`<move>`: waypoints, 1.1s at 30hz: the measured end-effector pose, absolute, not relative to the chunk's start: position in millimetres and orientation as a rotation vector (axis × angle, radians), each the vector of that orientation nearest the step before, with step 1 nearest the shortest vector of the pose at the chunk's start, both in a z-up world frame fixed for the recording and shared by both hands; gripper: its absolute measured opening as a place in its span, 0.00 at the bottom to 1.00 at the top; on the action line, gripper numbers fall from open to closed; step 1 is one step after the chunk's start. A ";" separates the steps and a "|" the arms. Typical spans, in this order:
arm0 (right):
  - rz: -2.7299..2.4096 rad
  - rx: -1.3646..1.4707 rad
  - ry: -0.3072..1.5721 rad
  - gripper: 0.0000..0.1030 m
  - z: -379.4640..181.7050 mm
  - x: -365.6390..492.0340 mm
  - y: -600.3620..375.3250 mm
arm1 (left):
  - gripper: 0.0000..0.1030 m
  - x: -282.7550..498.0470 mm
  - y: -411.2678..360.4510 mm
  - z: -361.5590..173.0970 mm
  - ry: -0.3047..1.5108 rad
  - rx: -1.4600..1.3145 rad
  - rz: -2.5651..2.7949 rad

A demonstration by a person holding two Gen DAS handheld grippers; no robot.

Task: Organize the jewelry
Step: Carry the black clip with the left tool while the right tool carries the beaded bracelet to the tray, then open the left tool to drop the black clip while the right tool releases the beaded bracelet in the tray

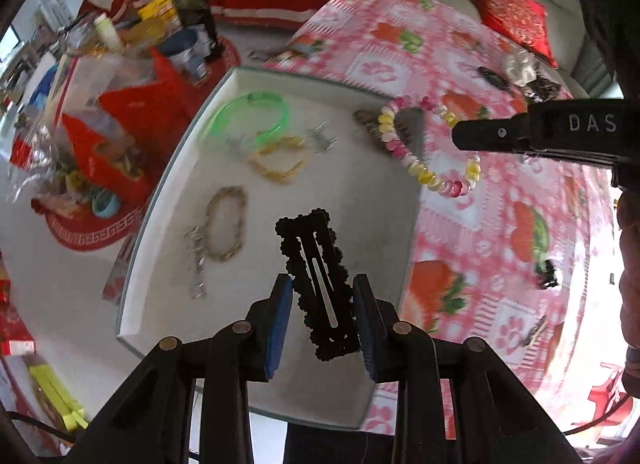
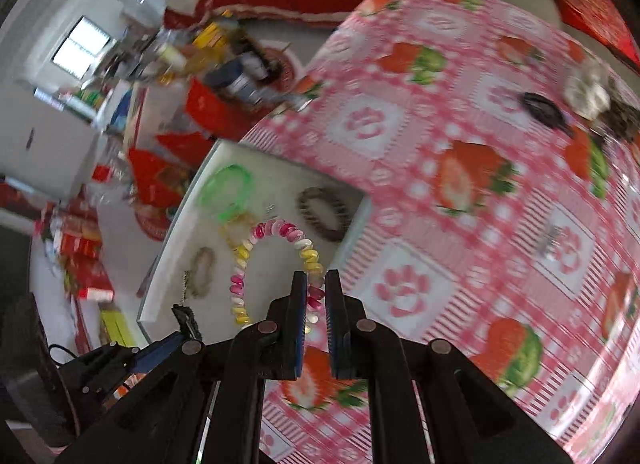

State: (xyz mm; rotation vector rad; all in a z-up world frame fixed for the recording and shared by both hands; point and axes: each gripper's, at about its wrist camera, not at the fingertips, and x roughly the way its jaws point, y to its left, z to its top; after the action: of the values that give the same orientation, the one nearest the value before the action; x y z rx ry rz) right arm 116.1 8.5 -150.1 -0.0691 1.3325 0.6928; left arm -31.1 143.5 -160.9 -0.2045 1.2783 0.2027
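Over the white tray (image 1: 132,304), a black clip (image 1: 320,284) is pinched in the left hand-held gripper (image 1: 322,328) and may twist free, while the bead bracelet (image 2: 276,260) clamped by the right hand-held gripper (image 2: 316,328) dangles at the tray's edge and may snag or land on the surface (image 2: 460,224).

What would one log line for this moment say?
left gripper: holds black hair clip | right gripper: holds bead bracelet | both over white tray

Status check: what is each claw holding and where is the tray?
Left claw shut on black beaded hair clip. Right claw shut on pink-yellow-white spiral bracelet. Both above white tray; nothing blocking.
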 end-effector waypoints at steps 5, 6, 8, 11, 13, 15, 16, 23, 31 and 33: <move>0.740 -0.184 1.365 0.09 -167.1 105.4 47.1 | 0.37 -37.4 158.2 -182.2 1.311 -0.215 0.219; 0.744 -0.210 1.366 0.09 -170.0 104.0 52.2 | 0.37 -38.1 160.5 -186.1 1.316 -0.219 0.222; 0.747 -0.265 1.368 0.09 -176.8 101.9 62.7 | 0.37 -37.7 163.7 -192.8 1.324 -0.226 0.228; 0.738 -0.318 1.379 0.09 -187.2 102.9 72.5 | 0.37 -32.1 164.8 -200.7 1.325 -0.224 0.221; 0.728 -0.354 1.381 0.09 -193.3 104.4 77.2 | 0.37 -26.9 163.7 -205.2 1.327 -0.219 0.214; 0.714 -0.384 1.388 0.09 -198.7 107.5 79.4 | 0.37 -21.5 162.9 -209.3 1.325 -0.211 0.206; 0.706 -0.399 1.392 0.09 -201.6 109.3 80.0 | 0.37 -17.9 163.0 -211.1 1.323 -0.205 0.205; 0.670 -0.414 1.412 0.09 -214.2 124.0 79.4 | 0.37 -2.3 163.8 -217.7 1.318 -0.188 0.196; 0.655 -0.398 1.438 0.10 -225.8 129.7 80.0 | 0.37 1.3 157.3 -221.5 1.332 -0.121 0.190; 0.649 -0.392 1.446 0.10 -229.2 129.4 80.6 | 0.37 1.5 156.5 -221.5 1.333 -0.113 0.191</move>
State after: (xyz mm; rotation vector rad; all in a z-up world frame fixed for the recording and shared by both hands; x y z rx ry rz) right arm 129.4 80.6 -229.2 -0.3925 1.4456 0.6489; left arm 1.5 156.5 -221.5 -0.1132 1.3334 0.1911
